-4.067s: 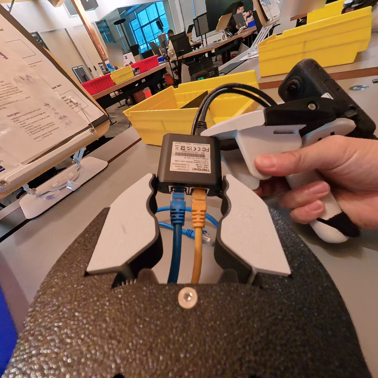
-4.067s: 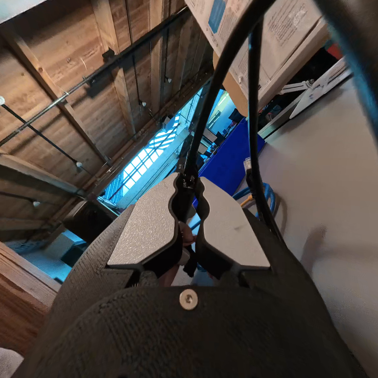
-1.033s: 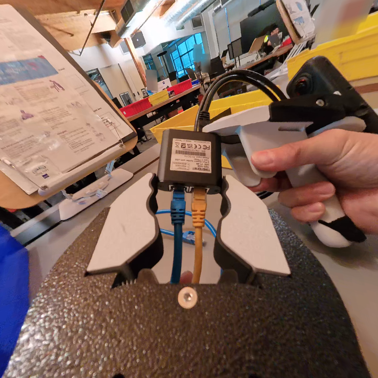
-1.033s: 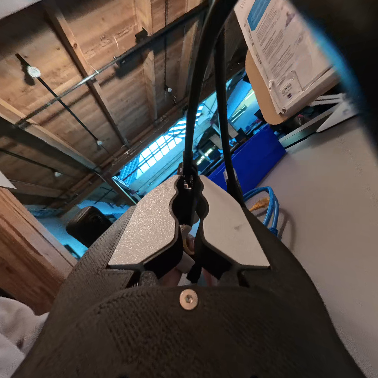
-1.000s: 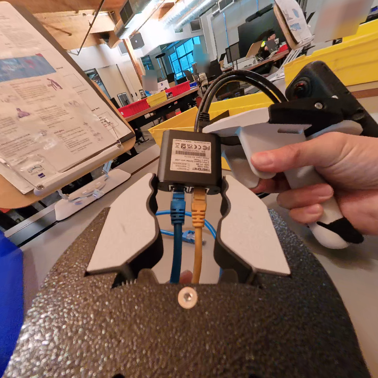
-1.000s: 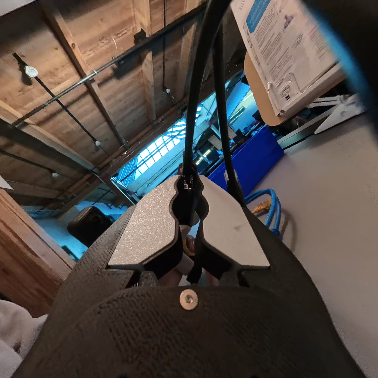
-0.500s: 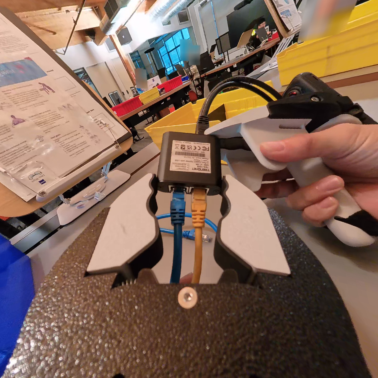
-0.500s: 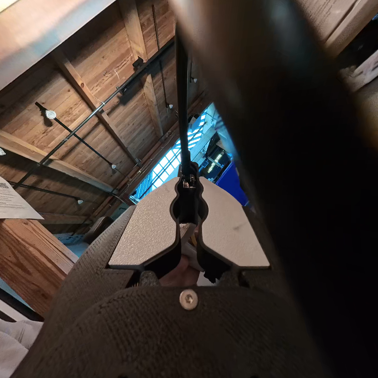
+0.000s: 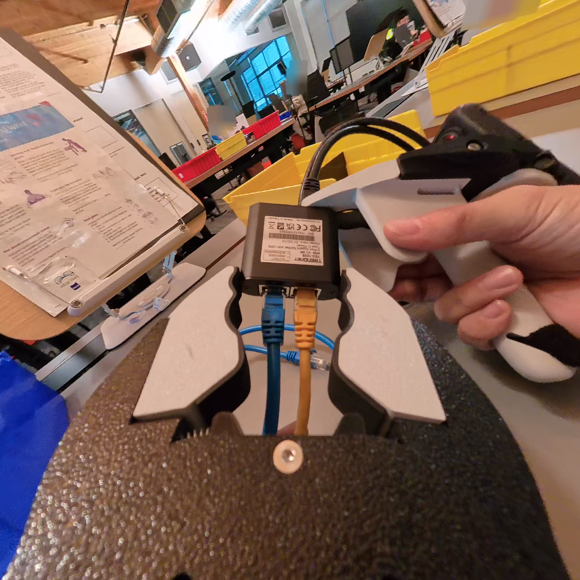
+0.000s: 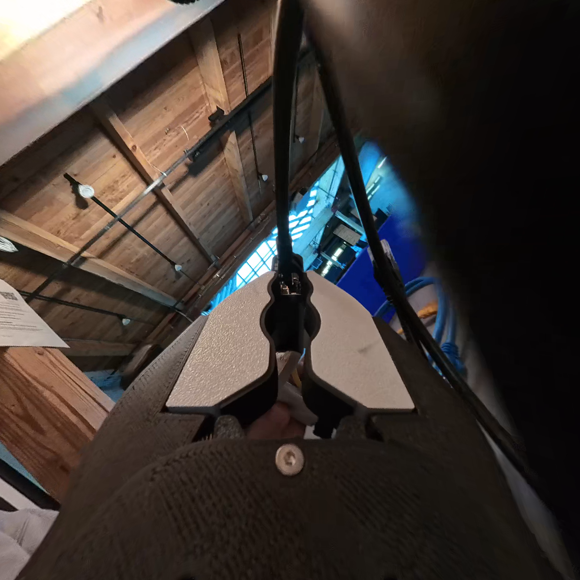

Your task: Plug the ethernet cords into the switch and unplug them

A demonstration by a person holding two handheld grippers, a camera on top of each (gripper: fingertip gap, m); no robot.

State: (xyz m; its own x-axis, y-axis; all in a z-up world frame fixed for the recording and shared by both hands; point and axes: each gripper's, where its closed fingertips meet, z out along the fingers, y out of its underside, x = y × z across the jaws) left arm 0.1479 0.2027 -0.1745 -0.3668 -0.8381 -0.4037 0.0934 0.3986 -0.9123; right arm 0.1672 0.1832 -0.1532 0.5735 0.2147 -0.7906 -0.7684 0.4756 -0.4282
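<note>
Grey table is lying under everything. Left tool is clamping the black switch by its sides, lifted off it. Two cords, blue cord and orange cord, are sitting plugged into the switch. Right tool is pinching a black cord's plug behind the switch.

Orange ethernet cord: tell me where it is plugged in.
In the left wrist view, the orange ethernet cord sits in the black switch's right port, beside the blue cord.
</note>
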